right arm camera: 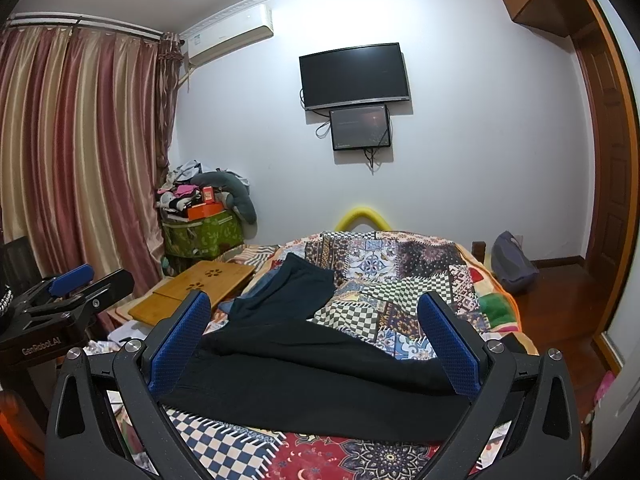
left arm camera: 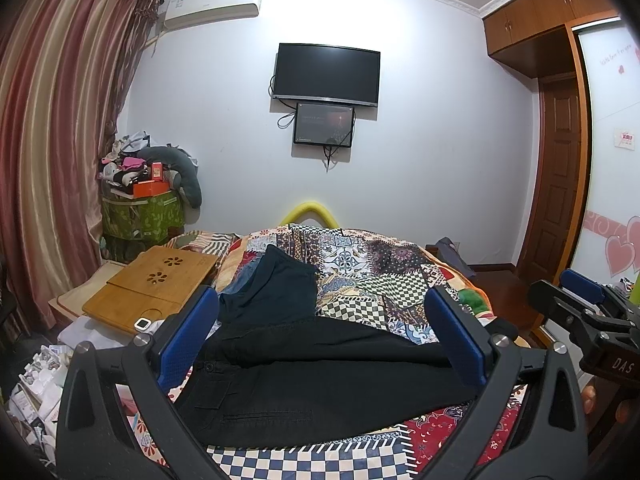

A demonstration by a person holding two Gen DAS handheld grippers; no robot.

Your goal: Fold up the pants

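Black pants (left arm camera: 320,380) lie flat across the near end of the patchwork bedspread (left arm camera: 380,272), waistband to the left, also seen in the right wrist view (right arm camera: 320,384). A second dark garment (left arm camera: 276,284) lies behind them on a pile. My left gripper (left arm camera: 320,320) is open and empty, held above the pants. My right gripper (right arm camera: 316,324) is open and empty, also above the pants. The right gripper shows at the right edge of the left wrist view (left arm camera: 592,312). The left gripper shows at the left of the right wrist view (right arm camera: 68,296).
A bamboo lap desk (left arm camera: 160,284) lies on the bed's left side, with a small white device (left arm camera: 142,324) on it. A green storage box (left arm camera: 140,212) piled with items stands in the corner. A grey bag (right arm camera: 512,260) sits on the floor at right. Curtains hang left.
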